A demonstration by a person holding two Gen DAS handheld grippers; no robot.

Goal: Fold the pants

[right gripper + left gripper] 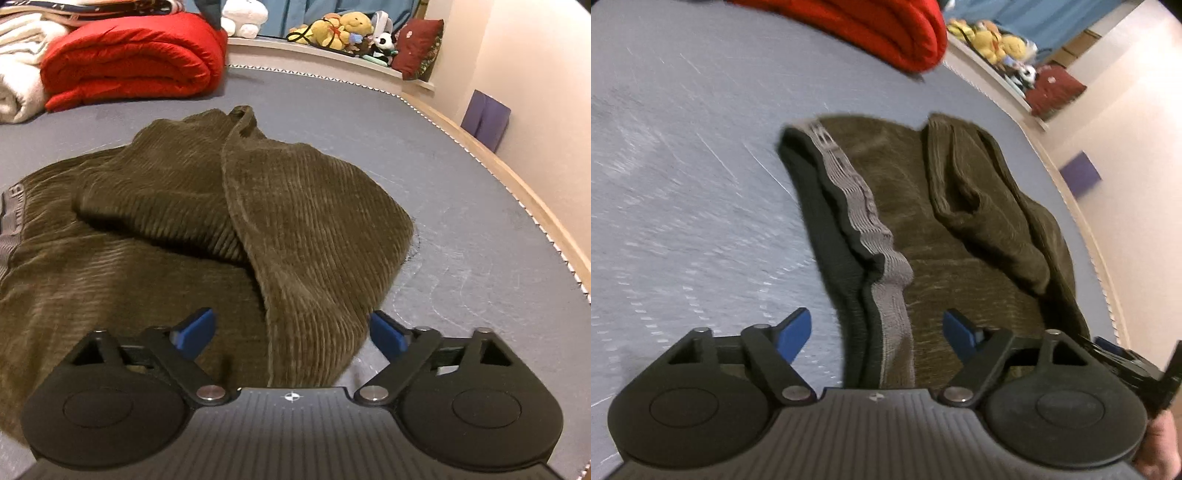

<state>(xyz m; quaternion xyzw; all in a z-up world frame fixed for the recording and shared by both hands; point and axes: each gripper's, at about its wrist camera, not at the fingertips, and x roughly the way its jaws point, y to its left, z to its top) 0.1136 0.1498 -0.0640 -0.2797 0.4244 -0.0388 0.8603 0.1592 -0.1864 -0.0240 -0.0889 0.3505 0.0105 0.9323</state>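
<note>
Olive corduroy pants [945, 221] lie partly folded on a blue-grey bed [683, 184]. Their grey elastic waistband [864, 214] runs down the left edge, with the dark lining showing beside it. My left gripper [877, 334] hovers over the near end of the waistband, its blue fingertips [796, 332] spread to either side of it and not pressing it. In the right wrist view a pant leg [314, 229] is folded back over the rest of the pants [110, 277]. My right gripper [291, 334] stands open above the near fold of that leg, touching nothing.
A rolled red quilt [133, 59] and a white blanket [18, 62] lie at the far end of the bed. Stuffed toys [343, 29] and a dark red cushion [421, 48] sit on a ledge behind. The bed's wooden edge [517, 184] and a wall run along the right.
</note>
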